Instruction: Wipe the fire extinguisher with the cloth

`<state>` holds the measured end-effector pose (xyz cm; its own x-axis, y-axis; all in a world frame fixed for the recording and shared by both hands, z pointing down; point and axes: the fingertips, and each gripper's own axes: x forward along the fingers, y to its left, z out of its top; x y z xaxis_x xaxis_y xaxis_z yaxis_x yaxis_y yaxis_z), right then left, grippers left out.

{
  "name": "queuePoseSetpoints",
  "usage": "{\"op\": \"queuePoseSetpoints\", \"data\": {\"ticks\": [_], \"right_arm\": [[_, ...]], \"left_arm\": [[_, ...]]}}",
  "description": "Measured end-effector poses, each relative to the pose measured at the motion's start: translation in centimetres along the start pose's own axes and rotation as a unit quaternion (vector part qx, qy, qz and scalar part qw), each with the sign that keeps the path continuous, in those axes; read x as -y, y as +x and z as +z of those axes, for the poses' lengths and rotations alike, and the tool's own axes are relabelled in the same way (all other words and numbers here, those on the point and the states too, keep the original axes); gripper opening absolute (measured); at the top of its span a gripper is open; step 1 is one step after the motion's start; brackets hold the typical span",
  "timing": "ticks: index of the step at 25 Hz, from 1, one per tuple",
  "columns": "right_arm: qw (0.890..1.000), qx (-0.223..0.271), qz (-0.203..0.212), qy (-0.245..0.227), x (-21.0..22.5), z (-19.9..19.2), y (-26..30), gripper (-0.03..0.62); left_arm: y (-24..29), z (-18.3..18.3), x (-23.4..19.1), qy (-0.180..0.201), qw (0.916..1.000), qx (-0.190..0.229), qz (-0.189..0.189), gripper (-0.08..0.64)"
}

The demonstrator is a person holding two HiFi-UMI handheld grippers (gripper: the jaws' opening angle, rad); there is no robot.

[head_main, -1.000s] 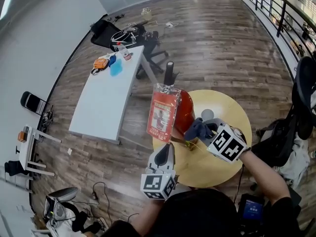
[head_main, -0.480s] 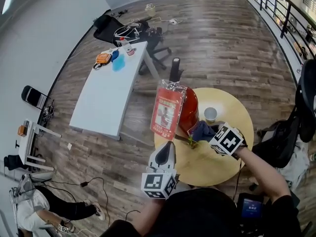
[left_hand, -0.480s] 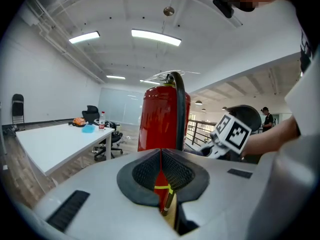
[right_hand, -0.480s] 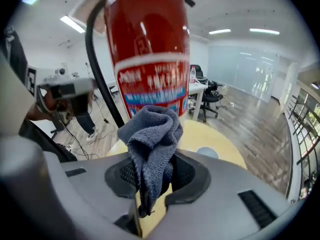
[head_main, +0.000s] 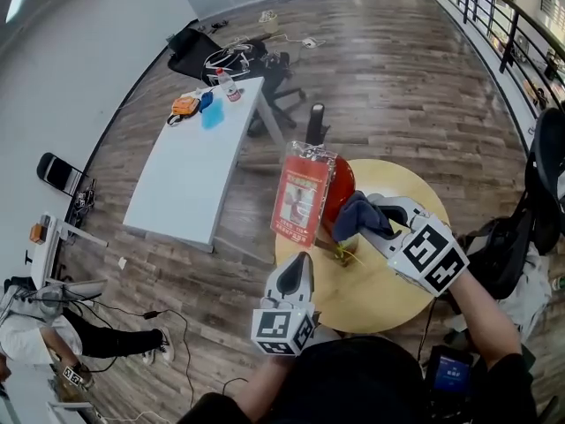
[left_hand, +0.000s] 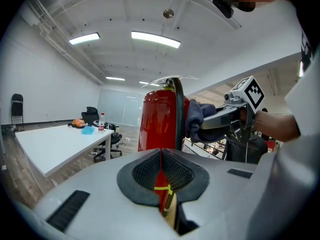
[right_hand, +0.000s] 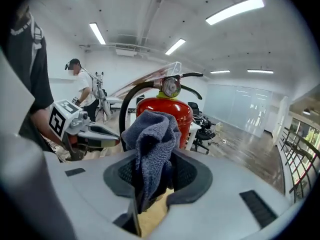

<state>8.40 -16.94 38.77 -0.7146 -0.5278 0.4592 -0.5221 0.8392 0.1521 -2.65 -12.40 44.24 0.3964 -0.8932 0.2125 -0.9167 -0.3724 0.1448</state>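
Observation:
The red fire extinguisher (head_main: 341, 182) stands on a round yellow table (head_main: 388, 281), with a plastic-sleeved label (head_main: 300, 197) hanging on its left side. My right gripper (head_main: 371, 221) is shut on a blue-grey cloth (head_main: 355, 213), which it presses against the cylinder's right side. In the right gripper view the cloth (right_hand: 150, 134) bunches up between the jaws in front of the extinguisher (right_hand: 175, 109). My left gripper (head_main: 302, 268) sits low at the table's near edge, its jaws shut on a thin brown strap (head_main: 340, 253) with a yellow tie, close under the cylinder (left_hand: 160, 124).
A long white table (head_main: 190, 166) with small items stands to the left, a black office chair (head_main: 274, 69) beyond it. Another dark chair (head_main: 547, 175) is at the right under a railing. A person (head_main: 44, 334) is low on the floor at the lower left.
My right gripper has risen with the cloth up the extinguisher's side, from near the foot to mid-height, and now covers the cup behind it. My left gripper has stayed put.

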Motion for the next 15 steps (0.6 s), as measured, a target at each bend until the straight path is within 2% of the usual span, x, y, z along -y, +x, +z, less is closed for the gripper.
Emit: {"op": "queuePoseSetpoints", "data": {"ticks": [3,7,9,12,15], "right_arm": [[0.999,0.04,-0.006,0.023,0.1,1.6,-1.1,0.124],[0.998,0.068,-0.011,0.008,0.8,4.0,-2.0,0.123],[0.998,0.059,-0.02,0.003,1.7,4.1,-1.9,0.12],[0.999,0.026,-0.048,0.0,3.6,2.0,-0.5,0.112],[0.999,-0.009,-0.048,-0.011,3.8,-0.5,1.0,0.109]], "left_arm": [[-0.5,-0.1,-0.3,0.001,1.0,-0.002,0.003,0.025],[-0.8,-0.1,-0.6,0.001,1.0,-0.001,0.006,0.025],[-0.9,-0.1,-0.5,0.002,1.0,0.001,0.006,0.025],[-1.0,-0.2,-0.4,0.002,1.0,0.0,0.005,0.025],[-1.2,-0.4,-0.2,0.001,1.0,-0.001,0.004,0.025]]}}
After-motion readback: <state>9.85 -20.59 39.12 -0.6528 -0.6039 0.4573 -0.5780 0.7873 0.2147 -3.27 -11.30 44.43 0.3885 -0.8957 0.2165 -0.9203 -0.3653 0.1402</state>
